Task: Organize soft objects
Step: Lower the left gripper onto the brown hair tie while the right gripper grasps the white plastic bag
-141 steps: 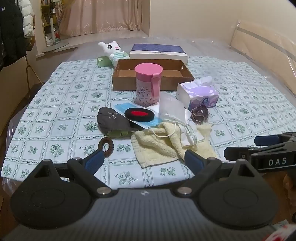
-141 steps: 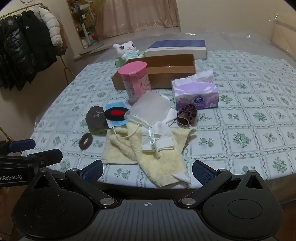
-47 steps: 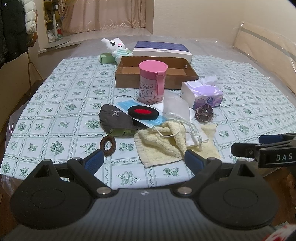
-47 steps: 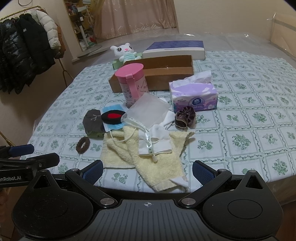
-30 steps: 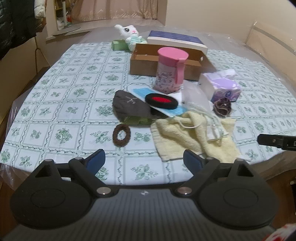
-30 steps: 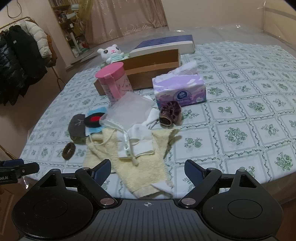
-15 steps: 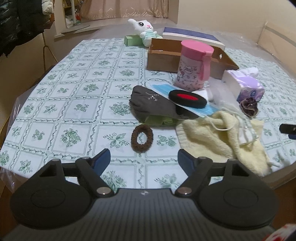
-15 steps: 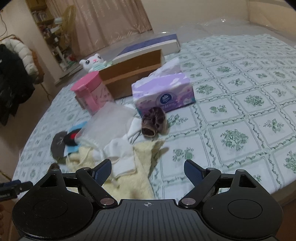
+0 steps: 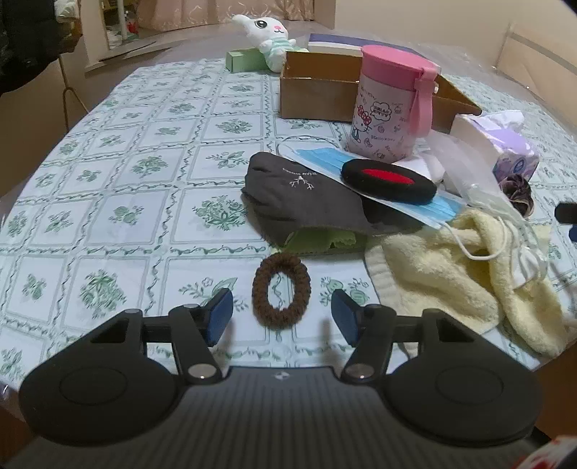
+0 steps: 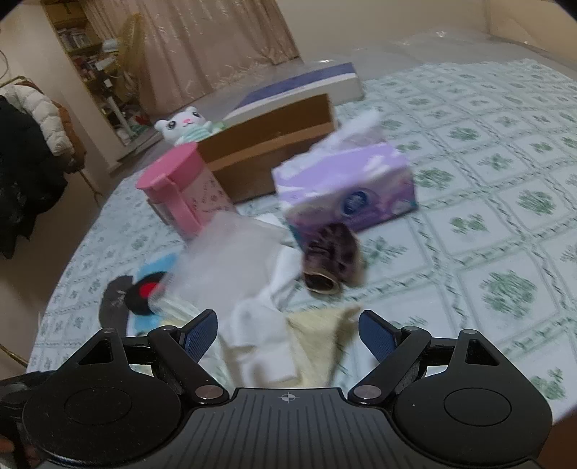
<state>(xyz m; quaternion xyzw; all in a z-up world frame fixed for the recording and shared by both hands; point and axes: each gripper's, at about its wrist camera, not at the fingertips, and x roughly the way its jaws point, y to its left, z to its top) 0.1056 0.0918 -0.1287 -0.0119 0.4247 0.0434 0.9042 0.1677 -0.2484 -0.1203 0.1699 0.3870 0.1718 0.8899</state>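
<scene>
A brown hair tie (image 9: 281, 289) lies flat on the green-patterned tablecloth (image 9: 119, 187), near the table's front edge. It is framed by the left gripper (image 9: 282, 314), whose blue pads (image 9: 219, 314) stand on either side of the ring without touching it; the jaws have just been closing but are still apart, and nothing is pressed between them.

Just behind the hair tie a dark grey cloth (image 9: 303, 202) is seen lying over a green one (image 9: 321, 241). A blue face mask (image 9: 364, 180) rests partly on the grey cloth, and a black pad with a red centre (image 9: 387, 179) sits on the mask. To the right of the hair tie a pale yellow towel (image 9: 458, 267) is heaped, with white mask straps trailing over it. A pink lidded cup (image 9: 391, 108) stands behind the mask, in front of a cardboard tray (image 9: 313, 90). A white plush rabbit (image 9: 268, 34) is propped beyond the tray.

The right gripper (image 10: 288, 333) is held wide, its jaws released and nothing gripped between them. It hangs over a white cloth (image 10: 259, 339) and a corner of the yellow towel. Ahead of it lies a dark scrunchie (image 10: 331, 261), just in front of a purple tissue box (image 10: 346, 184); this view is blurred, so whether the two touch cannot be told.
</scene>
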